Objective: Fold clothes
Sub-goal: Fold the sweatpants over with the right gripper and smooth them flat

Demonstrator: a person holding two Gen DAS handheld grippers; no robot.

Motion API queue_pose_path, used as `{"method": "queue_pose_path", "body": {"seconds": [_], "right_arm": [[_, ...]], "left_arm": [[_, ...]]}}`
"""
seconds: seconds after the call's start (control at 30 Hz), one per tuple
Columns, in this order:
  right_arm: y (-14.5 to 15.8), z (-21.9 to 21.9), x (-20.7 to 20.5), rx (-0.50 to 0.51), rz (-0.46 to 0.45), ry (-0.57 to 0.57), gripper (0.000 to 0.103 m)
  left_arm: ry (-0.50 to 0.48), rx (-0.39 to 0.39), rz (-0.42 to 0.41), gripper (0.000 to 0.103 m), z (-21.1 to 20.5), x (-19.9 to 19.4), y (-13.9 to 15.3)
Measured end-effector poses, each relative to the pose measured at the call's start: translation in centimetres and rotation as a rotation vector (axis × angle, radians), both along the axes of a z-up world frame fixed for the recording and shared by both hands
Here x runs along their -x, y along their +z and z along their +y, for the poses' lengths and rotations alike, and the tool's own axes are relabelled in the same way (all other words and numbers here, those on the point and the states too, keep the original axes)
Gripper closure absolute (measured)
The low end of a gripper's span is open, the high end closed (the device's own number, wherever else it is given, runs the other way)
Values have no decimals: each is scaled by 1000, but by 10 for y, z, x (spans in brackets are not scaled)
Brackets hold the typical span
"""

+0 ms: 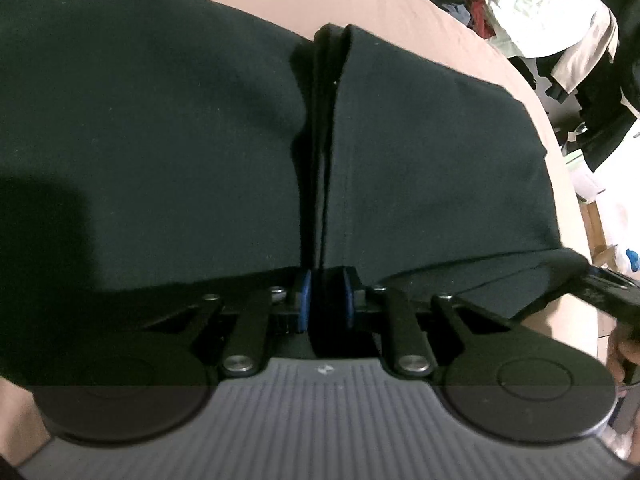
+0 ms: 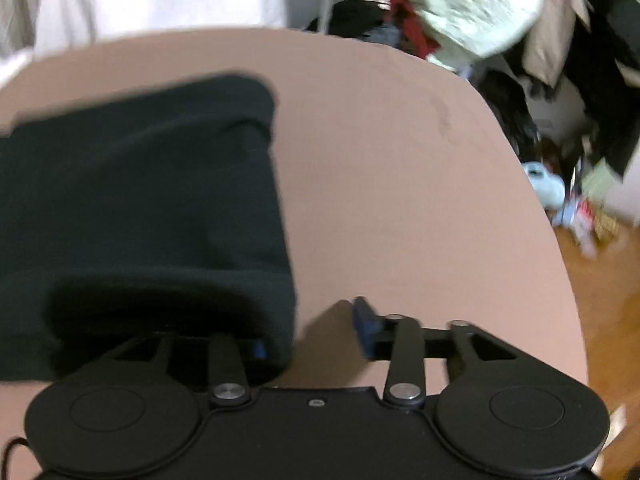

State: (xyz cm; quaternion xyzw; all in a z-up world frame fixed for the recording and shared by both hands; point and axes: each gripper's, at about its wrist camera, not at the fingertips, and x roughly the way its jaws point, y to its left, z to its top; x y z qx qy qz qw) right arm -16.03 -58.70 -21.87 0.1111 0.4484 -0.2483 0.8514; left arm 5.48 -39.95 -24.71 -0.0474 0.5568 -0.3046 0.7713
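Left gripper pinches a raised ridge of the dark garment, blue pads tight on the fold; the rest lies flat on the tan table. Right gripper is spread wide at the garment's near right corner: left finger under cloth, right finger on bare table.

The garment is plain black-green, the counter plain tan. Each black gripper carries blue pads.
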Motion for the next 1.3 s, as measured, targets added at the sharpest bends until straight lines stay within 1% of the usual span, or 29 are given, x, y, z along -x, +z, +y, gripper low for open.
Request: {"method": "queue_pose_path", "body": {"seconds": [0.03, 0.1, 0.13, 0.2, 0.23, 0.27, 0.3, 0.33, 0.37, 0.43, 0.47, 0.5, 0.57, 0.6, 0.63, 0.67, 0.7, 0.77, 0.8, 0.83, 0.87, 0.93, 0.97, 1.0, 1.03, 1.1, 1.2, 1.27, 1.3], "right_arm": [[8, -4, 7, -53, -54, -7, 47], [27, -4, 38, -222, -241, 3, 47], [40, -1, 50, -264, -324, 25, 46], [68, 5, 66, -269, -456, 92, 45], [82, 9, 71, -253, -509, 117, 45], [92, 13, 67, -226, -539, 134, 45], [98, 16, 57, -221, -554, 162, 45], [100, 21, 44, -229, -551, 194, 45], [94, 29, 30, -224, -510, 213, 45], [70, 41, -10, -185, -376, 239, 45], [57, 46, -28, -162, -307, 252, 45], [41, 49, -38, -142, -236, 262, 45], [6, 51, -46, -111, -75, 258, 45], [-6, 54, -47, -81, -10, 271, 46], [-15, 57, -47, -42, 32, 301, 46], [-20, 61, -46, -14, 52, 322, 45], [-18, 64, -44, 1, 46, 332, 45], [-20, 61, -47, -3, 46, 328, 45], [-21, 58, -49, -12, 48, 322, 44], [-22, 55, -51, -16, 48, 316, 44], [-22, 51, -48, -17, 46, 310, 44], [-18, 50, -42, -12, 25, 297, 43], [-13, 53, -38, -5, 5, 291, 43], [-8, 56, -33, -4, -24, 290, 43], [-3, 58, -27, -12, -62, 294, 43], [10, 63, -23, -52, -157, 307, 43], [24, 77, -29, -88, -275, 348, 42], [33, 90, -34, -103, -341, 377, 42], [34, 98, -38, -105, -358, 393, 42]], "left_arm": [[-11, -8, -5, 87, 0, 1, 4], [-48, -40, -61, 86, -1, 8, 19], [-58, -34, -72, 86, -4, 9, 24], [-73, -11, -87, 82, -10, 10, 32], [-81, 1, -94, 79, -13, 11, 36], [-88, 13, -101, 78, -16, 12, 40], [-96, 25, -109, 77, -20, 13, 44], [-103, 37, -116, 74, -23, 13, 48], [-111, 48, -123, 73, -26, 14, 52], [-126, 72, -137, 71, -32, 15, 60], [-134, 30, -130, 65, -37, 19, 53], [-142, -25, -118, 61, -42, 24, 44], [-146, -70, -85, 60, -45, 28, 25], [-145, -58, -86, 60, -42, 30, 20], [-139, -31, -92, 60, -38, 31, 17], [-127, -2, -87, 60, -32, 30, 15], [-113, 27, -80, 60, -26, 29, 14], [-83, 64, -67, 64, -14, 27, 17], [-68, 82, -60, 64, -8, 26, 19], [-59, 81, -80, 62, 0, 29, 25], [-43, 51, -123, 50, 9, 33, 35], [2, -10, -205, 37, 41, 35, 51], [25, -39, -245, 33, 58, 36, 58], [55, -50, -255, 32, 75, 34, 63], [100, -57, -245, 29, 99, 30, 67], [220, -62, -188, 27, 156, 20, 65], [444, -37, -86, 27, 234, 7, 47], [578, -42, -56, 27, 273, 4, 35], [622, -37, -57, 27, 285, 1, 33]]}}
